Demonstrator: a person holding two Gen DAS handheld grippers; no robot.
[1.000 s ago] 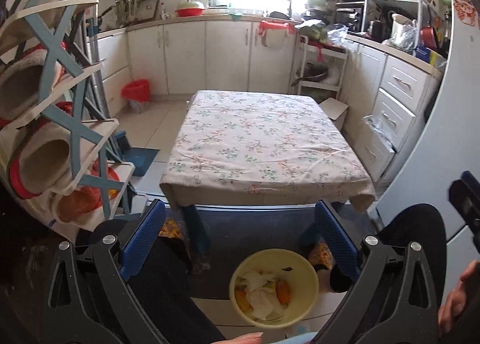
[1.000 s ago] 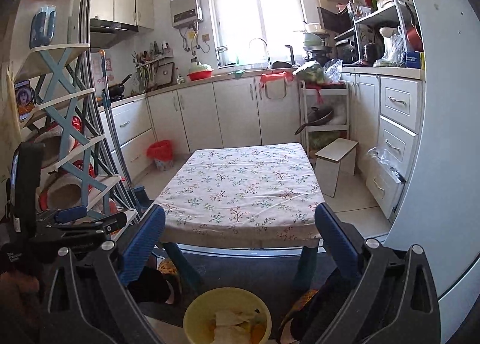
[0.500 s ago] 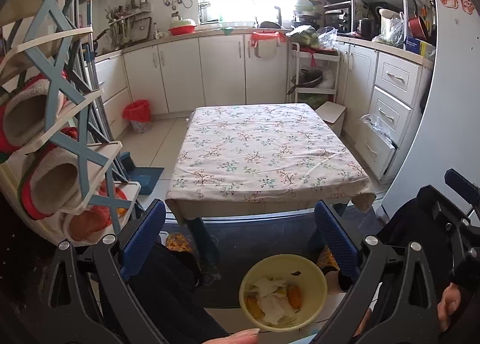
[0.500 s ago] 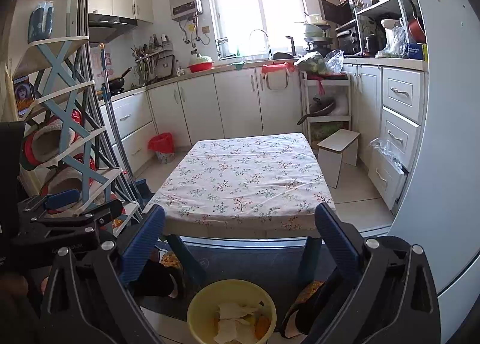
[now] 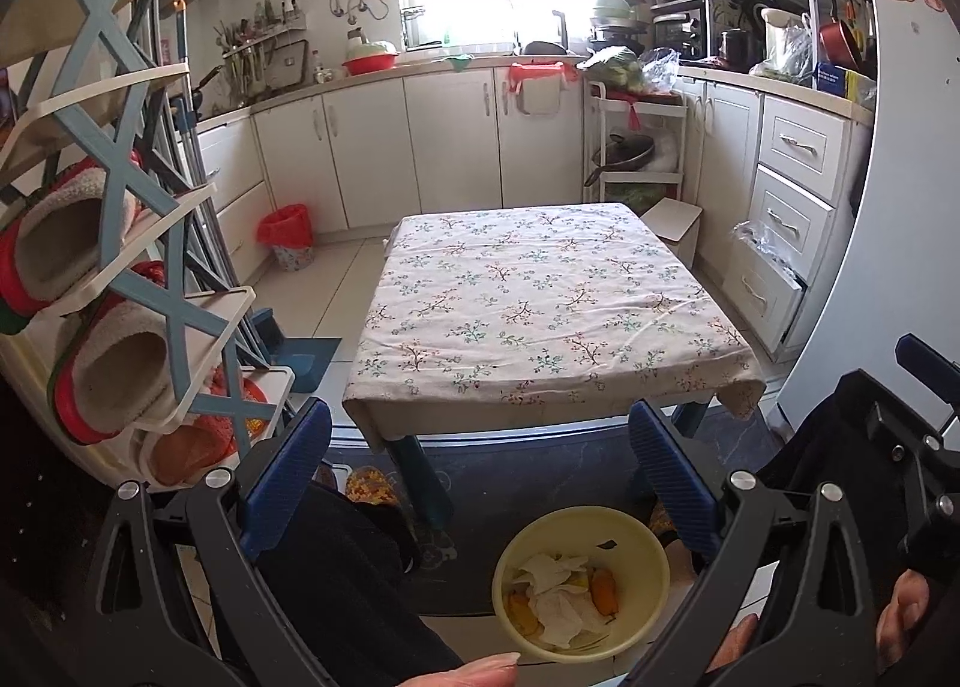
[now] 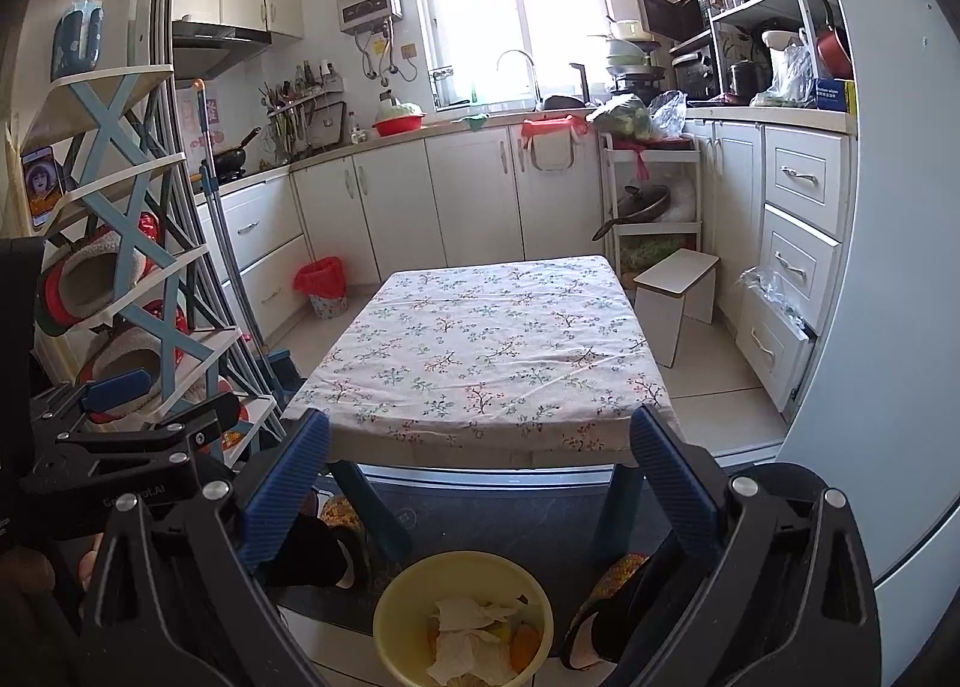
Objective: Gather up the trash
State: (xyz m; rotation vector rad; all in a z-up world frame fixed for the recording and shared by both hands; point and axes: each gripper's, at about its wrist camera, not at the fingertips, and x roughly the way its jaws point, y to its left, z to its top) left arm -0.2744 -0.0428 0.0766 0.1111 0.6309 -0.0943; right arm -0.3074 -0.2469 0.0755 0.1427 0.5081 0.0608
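Round pale-yellow plastic bowl (image 5: pixel 581 584) of crumpled white tissue (image 5: pixel 559 597) and orange peel (image 5: pixel 603 592), low on the floor before the floral-clothed table (image 5: pixel 540 303), likely as collection point. Left gripper (image 5: pixel 480 483) and right gripper (image 6: pixel 480 483): blue-padded jaws spread wide, empty, raised above bowl.

Yellow bowl (image 5: pixel 581 585) on floor — crumpled tissue (image 5: pixel 555 603), orange peels (image 5: pixel 603 591) inside.

A floral cloth (image 5: pixel 540 303) covers the low table (image 6: pixel 480 450) (blue legs).
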